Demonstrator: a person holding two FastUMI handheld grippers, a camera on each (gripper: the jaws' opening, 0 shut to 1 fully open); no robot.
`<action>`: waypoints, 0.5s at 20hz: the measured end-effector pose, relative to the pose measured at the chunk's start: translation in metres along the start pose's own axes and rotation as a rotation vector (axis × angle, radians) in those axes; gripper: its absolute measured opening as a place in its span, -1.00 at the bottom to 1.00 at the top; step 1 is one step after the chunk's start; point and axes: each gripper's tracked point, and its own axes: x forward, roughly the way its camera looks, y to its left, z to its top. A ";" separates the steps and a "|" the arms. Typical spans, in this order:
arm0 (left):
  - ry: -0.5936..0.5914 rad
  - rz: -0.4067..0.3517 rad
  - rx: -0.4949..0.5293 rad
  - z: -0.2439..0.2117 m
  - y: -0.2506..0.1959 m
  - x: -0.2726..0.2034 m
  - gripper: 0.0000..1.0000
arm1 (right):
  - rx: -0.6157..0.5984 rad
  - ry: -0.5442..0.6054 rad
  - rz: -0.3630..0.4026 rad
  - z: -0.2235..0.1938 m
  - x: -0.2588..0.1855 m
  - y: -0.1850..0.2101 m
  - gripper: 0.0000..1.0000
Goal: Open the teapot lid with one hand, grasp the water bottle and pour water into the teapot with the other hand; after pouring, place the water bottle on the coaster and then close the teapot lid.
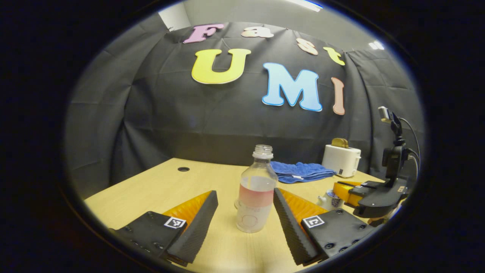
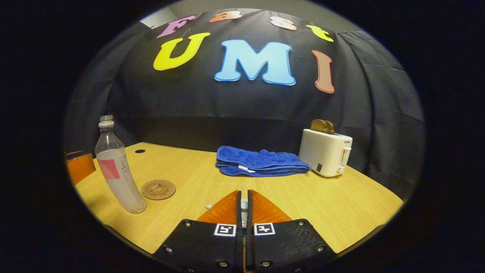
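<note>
Left gripper [image 1: 245, 212] open around water bottle [image 1: 256, 191]

Left tongs [image 1: 245, 212] spread wide and level, right tongs [image 2: 243, 204] nearly closed, level

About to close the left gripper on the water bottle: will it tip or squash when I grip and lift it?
The water bottle is tall, narrow and capless, so a sideways nudge could tip and spill it. Its thin clear wall probably flexes under a hard squeeze. It looks over half full, so moderately heavy.
</note>
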 end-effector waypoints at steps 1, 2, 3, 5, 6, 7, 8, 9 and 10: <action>0.005 -0.001 0.003 -0.001 0.000 0.001 0.99 | 0.001 -0.002 0.005 0.001 -0.001 0.000 -0.94; 0.011 -0.004 0.004 -0.004 -0.002 0.001 0.99 | -0.001 -0.005 0.009 0.001 -0.001 0.002 -0.94; 0.018 -0.008 0.005 -0.005 -0.003 0.003 0.99 | -0.003 -0.007 0.011 0.003 -0.001 0.002 -0.94; 0.034 -0.017 0.008 -0.010 -0.006 0.007 0.99 | 0.005 -0.022 0.014 0.006 -0.003 0.001 -0.94; 0.043 -0.017 0.012 -0.014 -0.006 0.008 0.99 | 0.007 -0.032 0.017 0.008 -0.005 0.001 -0.94; 0.051 -0.021 0.017 -0.016 -0.007 0.010 0.99 | 0.006 -0.040 0.016 0.012 -0.006 0.001 -0.94; 0.058 -0.025 0.022 -0.019 -0.010 0.013 0.99 | 0.008 -0.049 0.018 0.013 -0.007 0.001 -0.94; 0.064 -0.029 0.028 -0.020 -0.010 0.016 0.99 | 0.009 -0.057 0.017 0.016 -0.008 0.000 -0.94; 0.071 -0.031 0.037 -0.023 -0.011 0.019 0.99 | 0.011 -0.065 0.017 0.017 -0.009 -0.001 -0.94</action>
